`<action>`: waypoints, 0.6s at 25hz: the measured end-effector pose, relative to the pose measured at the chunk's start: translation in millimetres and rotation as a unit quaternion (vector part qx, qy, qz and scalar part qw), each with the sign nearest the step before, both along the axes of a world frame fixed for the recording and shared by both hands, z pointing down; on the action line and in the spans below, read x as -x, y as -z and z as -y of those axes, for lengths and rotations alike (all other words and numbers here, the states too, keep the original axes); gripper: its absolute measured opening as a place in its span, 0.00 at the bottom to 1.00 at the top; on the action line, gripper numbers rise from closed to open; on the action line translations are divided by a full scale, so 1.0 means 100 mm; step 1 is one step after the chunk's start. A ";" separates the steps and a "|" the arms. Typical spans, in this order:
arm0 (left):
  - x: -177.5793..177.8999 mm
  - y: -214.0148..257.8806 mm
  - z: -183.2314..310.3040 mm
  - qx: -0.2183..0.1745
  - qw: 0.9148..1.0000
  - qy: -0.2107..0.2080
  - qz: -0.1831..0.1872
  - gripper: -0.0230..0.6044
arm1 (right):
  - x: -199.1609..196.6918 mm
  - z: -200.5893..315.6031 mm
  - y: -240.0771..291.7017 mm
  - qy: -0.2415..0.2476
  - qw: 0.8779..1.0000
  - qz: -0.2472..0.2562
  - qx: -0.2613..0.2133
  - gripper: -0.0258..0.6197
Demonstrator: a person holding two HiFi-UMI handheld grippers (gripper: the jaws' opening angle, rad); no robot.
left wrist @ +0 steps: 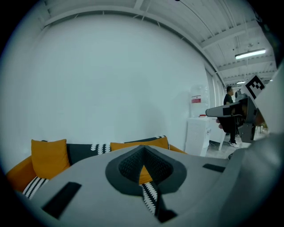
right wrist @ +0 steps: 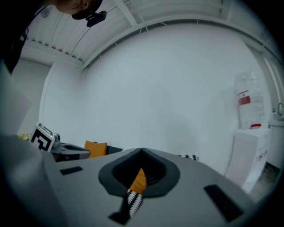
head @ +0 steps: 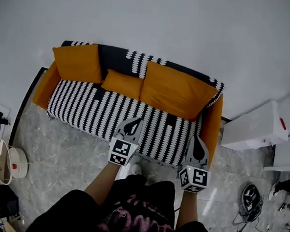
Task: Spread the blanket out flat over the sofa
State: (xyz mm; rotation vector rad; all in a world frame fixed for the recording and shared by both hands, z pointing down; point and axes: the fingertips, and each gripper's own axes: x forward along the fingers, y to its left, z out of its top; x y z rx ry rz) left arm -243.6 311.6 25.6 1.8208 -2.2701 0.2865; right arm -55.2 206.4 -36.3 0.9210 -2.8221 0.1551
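Left gripper (head: 135,122), right gripper (head: 198,141), both closed

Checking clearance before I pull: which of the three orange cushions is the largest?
The right-hand cushion: far wider than the small middle cushion and the left cushion.

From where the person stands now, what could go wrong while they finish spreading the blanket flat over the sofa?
Three orange cushions sit on the blanket; tugging it may drag them askew. The left gripper and right gripper are shut and look empty, so reaching without opening would likely miss the cloth. Cables lie on the floor at the person's right: a possible trip when sidestepping.
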 end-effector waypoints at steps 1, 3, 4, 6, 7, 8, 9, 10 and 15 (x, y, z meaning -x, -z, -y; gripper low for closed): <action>0.01 0.05 0.00 -0.003 1.000 0.001 0.001 0.05 | 0.01 0.00 0.03 0.000 1.000 0.002 -0.003 0.07; 0.03 0.14 -0.02 -0.010 1.000 0.003 0.000 0.05 | 0.03 0.01 0.11 0.001 1.000 0.006 -0.010 0.07; 0.06 0.20 -0.03 -0.014 1.000 0.005 -0.001 0.05 | 0.04 0.01 0.15 0.002 1.000 0.008 -0.013 0.07; 0.11 0.33 -0.03 -0.024 1.000 0.008 0.001 0.05 | 0.08 0.01 0.25 0.003 1.000 0.012 -0.021 0.07; 0.13 0.39 -0.04 -0.030 1.000 0.008 0.004 0.05 | 0.11 0.01 0.30 0.004 1.000 0.014 -0.026 0.07; 0.15 0.46 -0.04 -0.035 0.999 0.009 0.008 0.05 | 0.12 0.01 0.35 0.005 0.999 0.017 -0.030 0.07; 0.17 0.51 -0.04 -0.040 0.999 0.010 0.011 0.05 | 0.14 0.00 0.40 0.006 0.999 0.019 -0.034 0.07; 0.19 0.57 -0.05 -0.044 0.999 0.011 0.013 0.05 | 0.15 0.00 0.44 0.007 0.999 0.022 -0.037 0.07; 0.23 0.83 -0.05 -0.065 0.997 0.011 0.030 0.05 | 0.20 0.00 0.64 0.010 0.998 0.036 -0.052 0.07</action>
